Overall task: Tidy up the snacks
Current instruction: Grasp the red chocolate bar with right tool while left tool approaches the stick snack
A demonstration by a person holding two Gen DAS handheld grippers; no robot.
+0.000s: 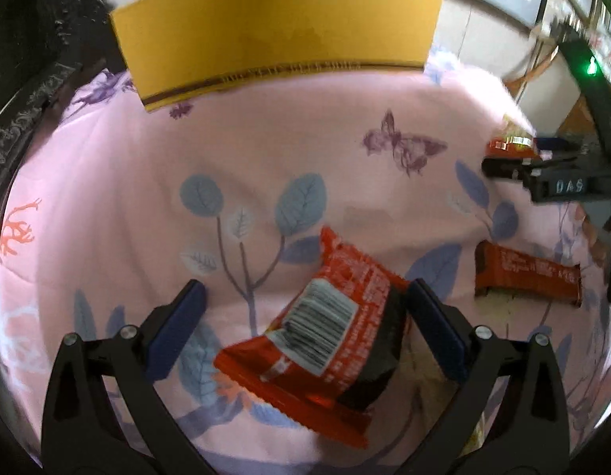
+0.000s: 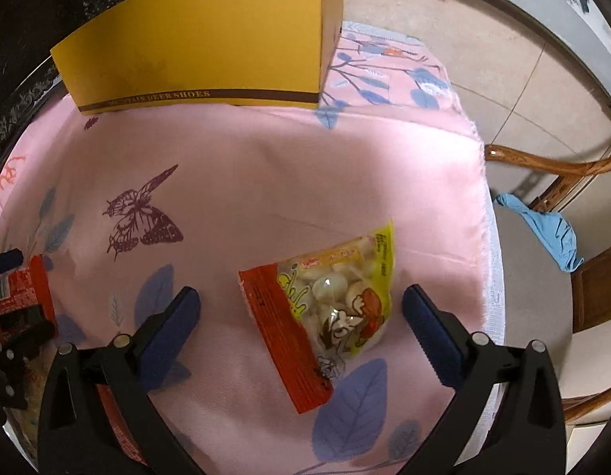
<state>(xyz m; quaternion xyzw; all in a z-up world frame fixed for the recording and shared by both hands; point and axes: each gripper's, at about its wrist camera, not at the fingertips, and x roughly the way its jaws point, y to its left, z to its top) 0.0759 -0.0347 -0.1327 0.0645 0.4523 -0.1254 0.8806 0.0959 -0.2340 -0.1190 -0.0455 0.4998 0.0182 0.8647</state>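
Observation:
A red snack packet (image 1: 321, 328) with a barcode lies on the pink cloth between the wide-apart fingers of my left gripper (image 1: 305, 293), close against the right finger. A second red-brown bar (image 1: 527, 277) lies to its right. My right gripper (image 2: 301, 297) is open around a yellow-and-red bag of pale candies (image 2: 333, 304) and touches neither side of it. The left wrist view shows the right gripper (image 1: 515, 156) at the right edge over that bag (image 1: 511, 144). The left gripper (image 2: 16, 293) and its red packet (image 2: 20, 289) show at the right view's left edge.
A yellow shoe box (image 2: 194, 47) stands at the back of the table, also seen as the yellow shoe box (image 1: 277, 31). The pink floral cloth (image 2: 265, 182) ends at the table's right edge. A wooden chair (image 2: 543, 166) holding a blue rag (image 2: 551, 233) stands beyond.

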